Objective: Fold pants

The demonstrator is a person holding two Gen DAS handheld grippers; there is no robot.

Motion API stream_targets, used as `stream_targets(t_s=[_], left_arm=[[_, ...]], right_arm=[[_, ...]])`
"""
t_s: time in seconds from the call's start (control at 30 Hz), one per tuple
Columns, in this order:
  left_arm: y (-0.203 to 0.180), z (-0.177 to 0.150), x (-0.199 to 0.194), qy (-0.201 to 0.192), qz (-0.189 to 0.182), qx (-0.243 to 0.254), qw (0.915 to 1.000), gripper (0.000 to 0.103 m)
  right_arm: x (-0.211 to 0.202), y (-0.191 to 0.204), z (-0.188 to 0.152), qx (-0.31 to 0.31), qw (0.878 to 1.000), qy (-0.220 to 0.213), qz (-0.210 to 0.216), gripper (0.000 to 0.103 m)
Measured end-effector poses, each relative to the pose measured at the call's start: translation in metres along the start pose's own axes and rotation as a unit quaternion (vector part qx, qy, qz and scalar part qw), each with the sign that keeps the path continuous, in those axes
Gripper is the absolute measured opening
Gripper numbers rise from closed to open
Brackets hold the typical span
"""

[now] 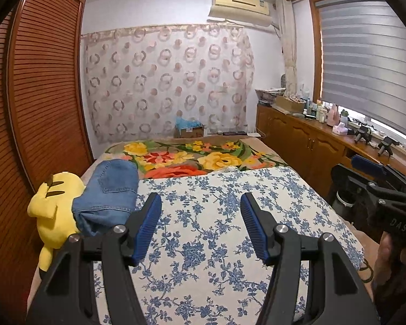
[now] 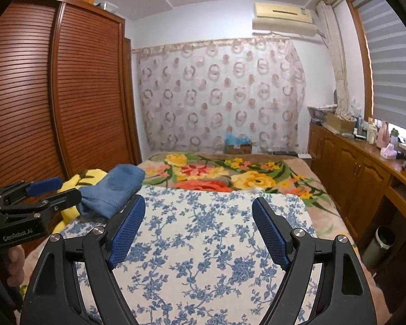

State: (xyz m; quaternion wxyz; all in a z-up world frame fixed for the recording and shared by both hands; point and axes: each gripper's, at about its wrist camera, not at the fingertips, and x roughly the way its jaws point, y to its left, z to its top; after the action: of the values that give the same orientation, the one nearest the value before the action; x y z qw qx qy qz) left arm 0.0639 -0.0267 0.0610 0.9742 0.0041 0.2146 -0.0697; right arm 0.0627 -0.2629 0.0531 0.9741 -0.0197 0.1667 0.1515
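Observation:
Blue denim pants [image 1: 108, 192] lie folded in a compact bundle on the left side of the bed, against a yellow plush toy [image 1: 55, 208]. They also show in the right wrist view [image 2: 113, 189]. My left gripper [image 1: 201, 224] is open and empty above the blue-flowered sheet [image 1: 216, 243], to the right of the pants. My right gripper [image 2: 199, 230] is open and empty over the same sheet [image 2: 203, 257]. The right gripper shows at the right edge of the left wrist view [image 1: 376, 178], and the left gripper shows at the left edge of the right wrist view [image 2: 38, 189].
A bright flowered blanket [image 1: 197, 157] covers the far half of the bed. A wooden louvred wardrobe [image 1: 40, 94] stands on the left. A wooden cabinet [image 1: 305, 138] with bottles runs along the right under the window. A bin [image 2: 379, 246] stands beside the bed.

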Motion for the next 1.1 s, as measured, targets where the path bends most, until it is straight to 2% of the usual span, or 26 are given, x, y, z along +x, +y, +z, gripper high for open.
stream_targets(t_s=[0.57,1.1], left_arm=[[0.015,-0.004,-0.021,-0.022,0.031,-0.010,0.9992,0.061],[0.021,-0.007,-0.018,-0.019,0.032,-0.015,0.9992,0.062]], right_arm=[[-0.006,0.008,0.000,-0.001,1.000,-0.013,-0.004,0.087],[-0.003,0.011,0.000,-0.002,1.000,-0.010,-0.004,0.088]])
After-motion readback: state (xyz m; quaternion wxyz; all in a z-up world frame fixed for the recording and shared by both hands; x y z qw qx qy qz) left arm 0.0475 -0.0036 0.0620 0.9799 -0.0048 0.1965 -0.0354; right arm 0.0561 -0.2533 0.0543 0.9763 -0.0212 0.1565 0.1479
